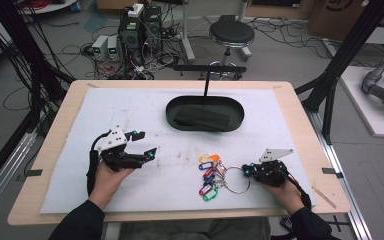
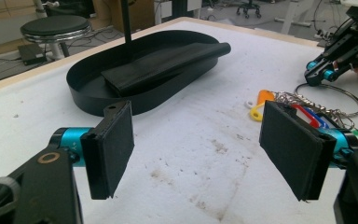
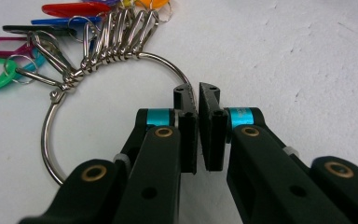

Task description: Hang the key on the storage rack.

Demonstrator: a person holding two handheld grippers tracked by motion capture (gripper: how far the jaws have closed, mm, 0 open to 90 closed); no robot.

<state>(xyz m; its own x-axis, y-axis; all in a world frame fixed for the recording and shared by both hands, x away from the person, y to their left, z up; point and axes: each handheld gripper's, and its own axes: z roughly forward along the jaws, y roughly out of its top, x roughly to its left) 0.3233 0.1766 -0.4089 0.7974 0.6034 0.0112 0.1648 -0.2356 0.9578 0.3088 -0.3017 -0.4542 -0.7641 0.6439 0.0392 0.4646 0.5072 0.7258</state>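
A large metal key ring (image 1: pixel 237 179) lies on the white mat, strung with several coloured key tags (image 1: pixel 209 175). My right gripper (image 1: pixel 247 171) is shut on the ring's right side. In the right gripper view the wire ring (image 3: pixel 46 135) curves up and disappears between the pressed-together jaws of the right gripper (image 3: pixel 197 91), with the tags (image 3: pixel 9 65) fanned out at the upper left. My left gripper (image 1: pixel 140 145) hovers open to the left, nothing between its pads (image 2: pixel 109 149). From the left gripper view the tags (image 2: pixel 265 100) and the right gripper (image 2: pixel 326 70) sit to the right.
A black oval tray (image 1: pixel 175 112) sits at the table's far middle and holds a flat black folded object (image 1: pixel 202 118). A thin black post (image 1: pixel 206 82) rises behind it. A stool (image 1: pixel 231 35) and cables stand on the floor beyond the table.
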